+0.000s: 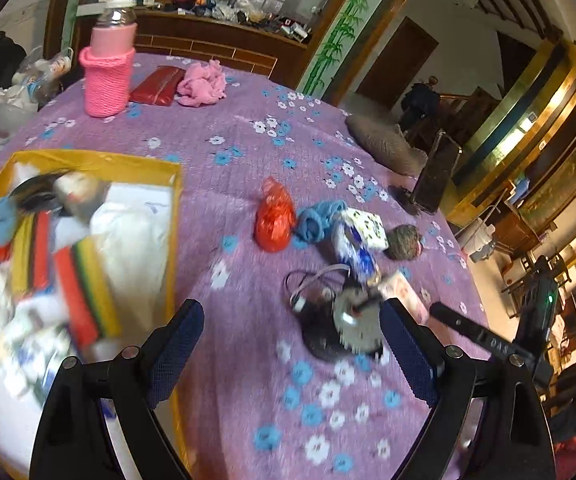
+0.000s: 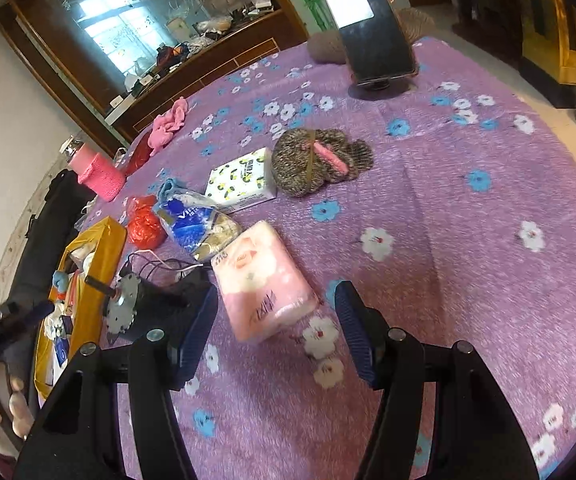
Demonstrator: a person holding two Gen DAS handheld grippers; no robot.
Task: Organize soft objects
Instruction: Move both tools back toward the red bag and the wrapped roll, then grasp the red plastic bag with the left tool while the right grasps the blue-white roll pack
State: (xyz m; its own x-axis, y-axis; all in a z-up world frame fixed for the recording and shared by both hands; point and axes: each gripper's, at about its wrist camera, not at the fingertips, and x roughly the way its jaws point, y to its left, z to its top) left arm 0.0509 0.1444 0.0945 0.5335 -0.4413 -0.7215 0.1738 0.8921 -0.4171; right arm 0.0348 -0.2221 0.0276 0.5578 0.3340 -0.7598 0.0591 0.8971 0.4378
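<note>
The right claw [image 2: 276, 328] hovers half spread and empty, the pink tissue pack [image 2: 264, 280] lying on the surface [image 2: 467, 240] between its fingers. The left claw [image 1: 291, 352] gapes wide, empty.

A purple flowered cloth [image 2: 467, 240] covers the table. On it lie a yellow-rimmed box [image 1: 100, 158] at left, a pink tissue pack [image 2: 264, 280] near, a red bag [image 1: 274, 220], speckled yarn [image 2: 315, 160], and a phone stand [image 2: 375, 88] far right.
</note>
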